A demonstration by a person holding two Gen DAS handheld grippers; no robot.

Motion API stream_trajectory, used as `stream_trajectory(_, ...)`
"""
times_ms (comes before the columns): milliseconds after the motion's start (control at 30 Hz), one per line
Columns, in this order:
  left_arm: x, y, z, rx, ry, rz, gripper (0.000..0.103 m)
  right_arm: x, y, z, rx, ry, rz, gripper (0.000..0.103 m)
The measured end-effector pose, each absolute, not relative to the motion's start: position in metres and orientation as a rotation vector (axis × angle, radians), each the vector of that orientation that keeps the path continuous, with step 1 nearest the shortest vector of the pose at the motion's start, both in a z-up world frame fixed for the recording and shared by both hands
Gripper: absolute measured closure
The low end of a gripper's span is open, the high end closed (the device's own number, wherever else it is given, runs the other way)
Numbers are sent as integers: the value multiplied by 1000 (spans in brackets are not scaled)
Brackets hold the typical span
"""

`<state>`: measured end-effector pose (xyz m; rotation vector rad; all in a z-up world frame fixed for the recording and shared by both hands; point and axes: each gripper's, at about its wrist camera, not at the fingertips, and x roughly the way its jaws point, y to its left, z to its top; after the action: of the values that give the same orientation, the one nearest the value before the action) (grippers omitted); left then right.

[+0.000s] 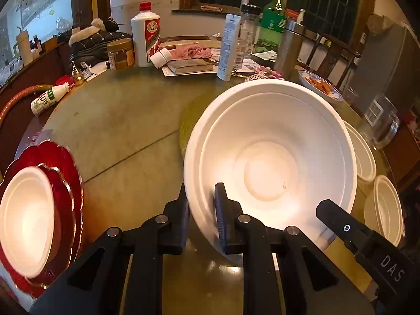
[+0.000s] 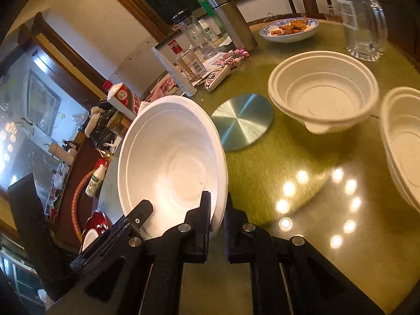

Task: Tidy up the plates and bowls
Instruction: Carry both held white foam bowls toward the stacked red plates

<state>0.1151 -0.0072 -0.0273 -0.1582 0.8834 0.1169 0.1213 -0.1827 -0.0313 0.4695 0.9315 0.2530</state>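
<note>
Both grippers (image 1: 202,197) (image 2: 219,204), bowl (image 1: 270,162) rim between.

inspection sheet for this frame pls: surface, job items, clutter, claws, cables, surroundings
Surface: round green-topped table, glossy, with lamp reflections.
Job's things: large white bowl lifted and tilted; two ribbed white bowls on the table; white bowl on red plates.
Clutter: liquor bottle, green bottle, tube, glass pitcher, dish of food, metal disc.
Claws: left claw and right claw both shut on the large bowl's rim.
Cables: nothing seen.
Surroundings: dark windows, wooden chairs.
</note>
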Motion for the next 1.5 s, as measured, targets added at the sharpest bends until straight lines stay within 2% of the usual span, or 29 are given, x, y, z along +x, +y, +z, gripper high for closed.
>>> stream_trajectory(733, 52, 5, -14, -161, 819, 100, 87, 55, -172, -12, 408, 878, 273, 95)
stream_trajectory(1500, 11, 50, 9, -192, 721, 178, 87, 30, -121, 17, 311, 815, 358, 94)
